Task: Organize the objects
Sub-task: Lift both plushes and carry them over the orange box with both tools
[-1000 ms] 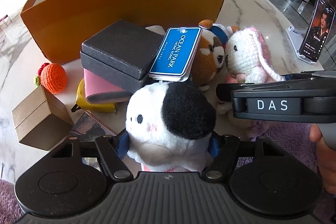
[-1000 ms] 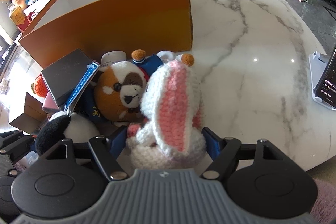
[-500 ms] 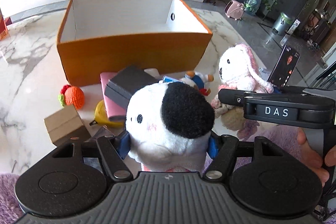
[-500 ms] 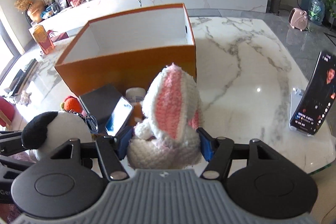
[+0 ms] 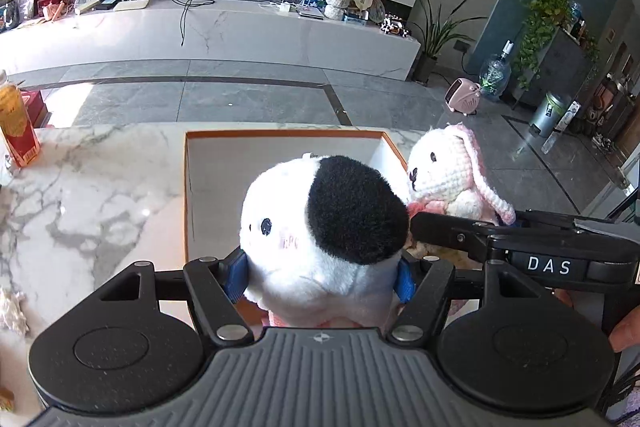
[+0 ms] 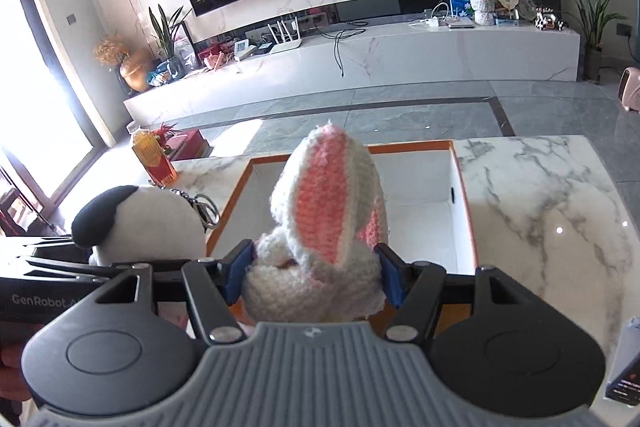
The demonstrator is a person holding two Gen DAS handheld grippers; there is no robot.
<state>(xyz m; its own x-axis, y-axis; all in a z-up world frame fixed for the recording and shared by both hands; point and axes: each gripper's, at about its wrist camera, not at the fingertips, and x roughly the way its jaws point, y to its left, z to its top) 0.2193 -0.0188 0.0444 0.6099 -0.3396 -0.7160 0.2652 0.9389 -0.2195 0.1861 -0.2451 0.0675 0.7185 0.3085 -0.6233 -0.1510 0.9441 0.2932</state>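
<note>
My left gripper [image 5: 320, 277] is shut on a white plush toy with a black ear [image 5: 320, 223], held up in front of the orange box [image 5: 192, 187]. My right gripper [image 6: 314, 277] is shut on a crocheted white and pink bunny [image 6: 324, 223], also raised in front of the orange box [image 6: 464, 195], whose white inside looks empty. In the left wrist view the bunny [image 5: 444, 175] and the right gripper's black body sit just to the right. In the right wrist view the plush [image 6: 140, 223] with its key ring hangs to the left.
The white marble table [image 6: 540, 211] spreads around the box. A yellow and red bottle [image 5: 16, 123] stands at the table's far left. A phone on a stand [image 6: 624, 371] sits at the right edge. Beyond are grey floor tiles, a TV console and plants.
Both grippers have risen with their toys from the pile of objects on the table. The view has tilted up, so the pile has dropped out of sight and the box's inside shows.
</note>
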